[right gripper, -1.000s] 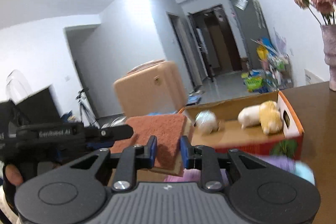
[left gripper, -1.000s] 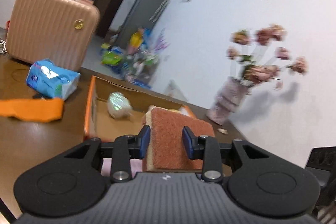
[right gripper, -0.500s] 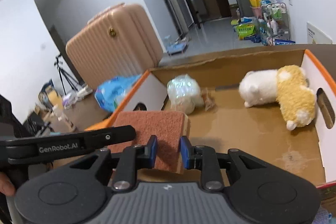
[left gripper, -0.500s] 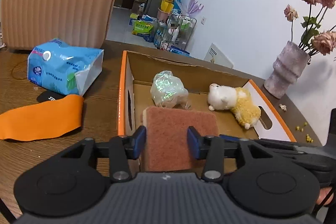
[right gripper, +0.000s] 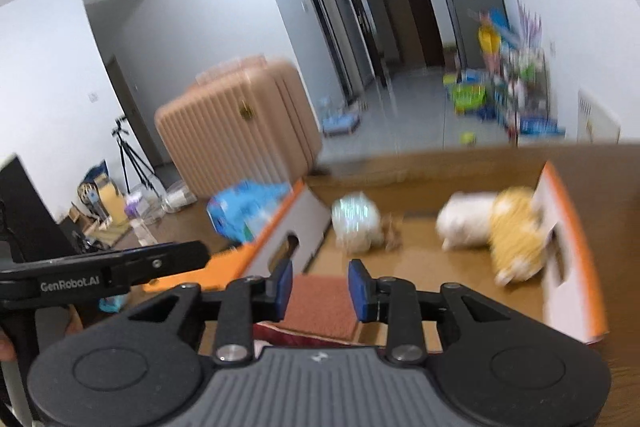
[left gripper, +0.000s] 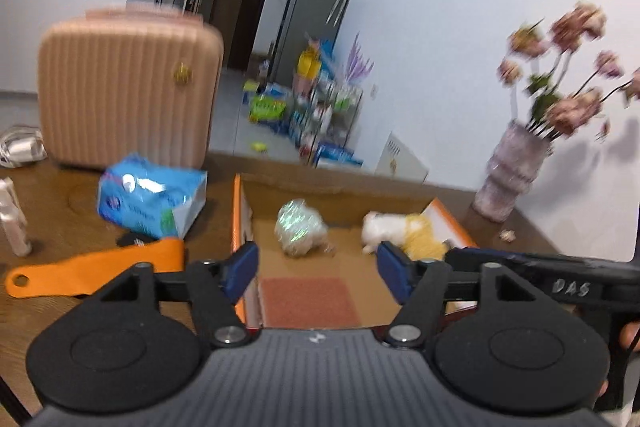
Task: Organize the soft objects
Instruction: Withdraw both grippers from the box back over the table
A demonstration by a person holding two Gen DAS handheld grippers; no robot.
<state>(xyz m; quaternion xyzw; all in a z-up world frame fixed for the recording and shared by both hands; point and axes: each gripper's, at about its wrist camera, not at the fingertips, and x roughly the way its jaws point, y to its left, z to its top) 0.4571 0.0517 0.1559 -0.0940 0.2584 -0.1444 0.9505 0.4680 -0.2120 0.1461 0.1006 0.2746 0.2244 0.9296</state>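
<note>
The rust-brown sponge (left gripper: 310, 301) lies flat on the floor of the orange-edged cardboard box (left gripper: 239, 227), at its near end; it also shows in the right wrist view (right gripper: 320, 307). My left gripper (left gripper: 318, 269) is open wide above it, holding nothing. My right gripper (right gripper: 320, 285) is open and empty just above the sponge. Further back in the box lie a plastic-wrapped bundle (left gripper: 298, 227) and a white and yellow plush toy (left gripper: 404, 231).
A blue tissue pack (left gripper: 150, 201) and an orange strap (left gripper: 96, 269) lie on the wooden table left of the box. A pink suitcase (left gripper: 128, 87) stands behind them. A vase of dried flowers (left gripper: 512, 175) stands at the right.
Both grippers have opened and let go of the sponge, which now lies on the box floor. Both grippers have drawn back and up.
</note>
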